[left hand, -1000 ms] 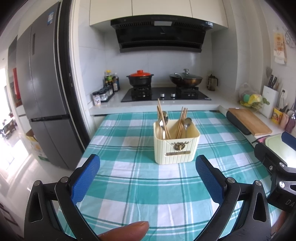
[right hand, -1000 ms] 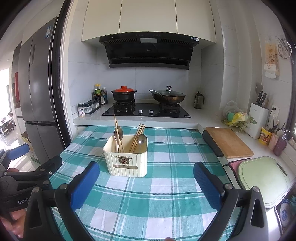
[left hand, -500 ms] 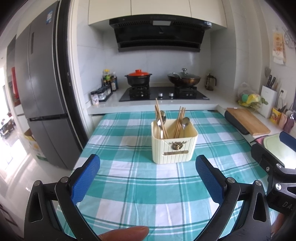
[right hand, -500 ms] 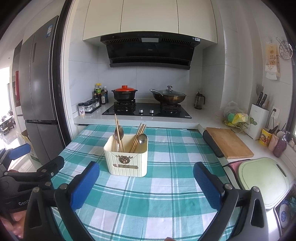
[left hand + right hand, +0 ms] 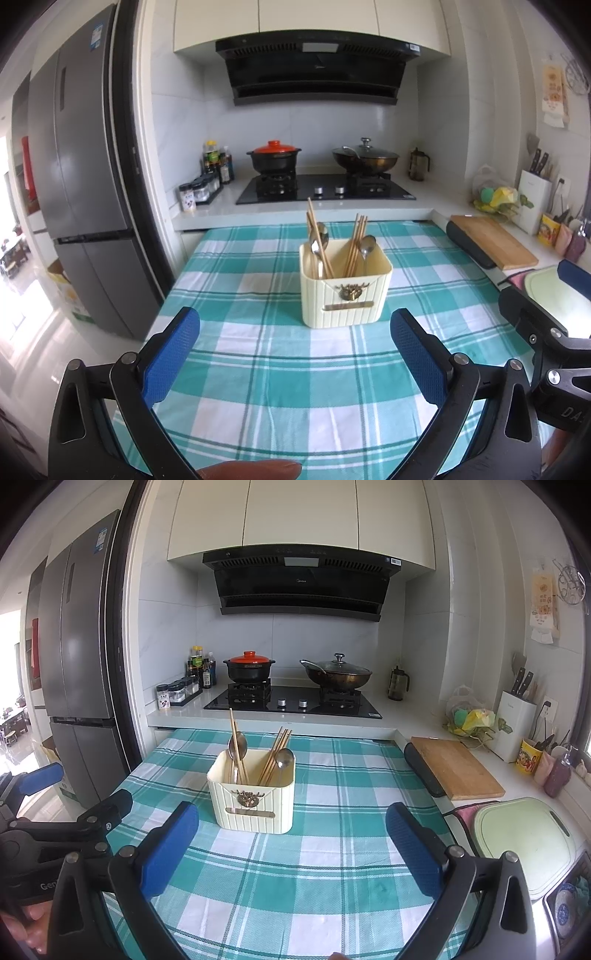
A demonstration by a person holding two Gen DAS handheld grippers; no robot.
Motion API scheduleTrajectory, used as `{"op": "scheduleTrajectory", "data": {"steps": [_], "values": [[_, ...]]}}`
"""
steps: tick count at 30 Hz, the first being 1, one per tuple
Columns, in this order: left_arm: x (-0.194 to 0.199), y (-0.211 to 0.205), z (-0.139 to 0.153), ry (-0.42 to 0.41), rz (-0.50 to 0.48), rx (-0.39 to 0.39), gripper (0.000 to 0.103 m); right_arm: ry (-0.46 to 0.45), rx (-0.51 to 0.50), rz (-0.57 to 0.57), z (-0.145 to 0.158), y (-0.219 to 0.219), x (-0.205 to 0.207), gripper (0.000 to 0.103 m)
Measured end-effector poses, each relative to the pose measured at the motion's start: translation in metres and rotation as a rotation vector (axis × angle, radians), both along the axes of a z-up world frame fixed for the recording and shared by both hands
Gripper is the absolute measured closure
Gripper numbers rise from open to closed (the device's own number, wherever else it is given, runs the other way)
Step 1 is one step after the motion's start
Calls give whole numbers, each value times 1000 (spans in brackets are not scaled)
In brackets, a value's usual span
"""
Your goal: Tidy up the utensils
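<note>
A cream utensil holder (image 5: 345,291) stands on the green checked tablecloth (image 5: 258,369); it also shows in the right wrist view (image 5: 255,801). It holds wooden chopsticks (image 5: 355,240) and metal spoons (image 5: 368,244) in two compartments. My left gripper (image 5: 294,354) is open and empty, short of the holder. My right gripper (image 5: 291,849) is open and empty, also short of the holder. The right gripper shows at the right edge of the left wrist view (image 5: 546,332). The left gripper shows at the left edge of the right wrist view (image 5: 55,830).
A stove with a red-lidded pot (image 5: 249,668) and a wok (image 5: 336,674) stands behind the table. A wooden cutting board (image 5: 456,768) and a green board (image 5: 524,842) lie at right. A fridge (image 5: 85,192) stands at left.
Both views shift slightly: the holder sits a little lower and further left in the left wrist view. Both grippers stay open and empty.
</note>
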State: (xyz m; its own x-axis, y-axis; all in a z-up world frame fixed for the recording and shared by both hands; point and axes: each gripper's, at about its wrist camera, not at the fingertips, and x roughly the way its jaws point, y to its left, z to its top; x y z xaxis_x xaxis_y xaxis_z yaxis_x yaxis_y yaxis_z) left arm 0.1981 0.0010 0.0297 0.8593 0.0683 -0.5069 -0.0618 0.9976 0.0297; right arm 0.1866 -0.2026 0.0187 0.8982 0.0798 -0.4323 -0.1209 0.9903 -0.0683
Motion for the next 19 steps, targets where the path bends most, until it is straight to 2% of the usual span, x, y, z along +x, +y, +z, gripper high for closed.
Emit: {"op": "scheduleTrajectory", "data": {"steps": [13,19], "values": [[0,-3,0,0,-6,3,0,9,2,-2,-2,-5,0,0],[0,1,-2,-8,24,-19,0,14,3,-9,-5,-8,1,0]]}}
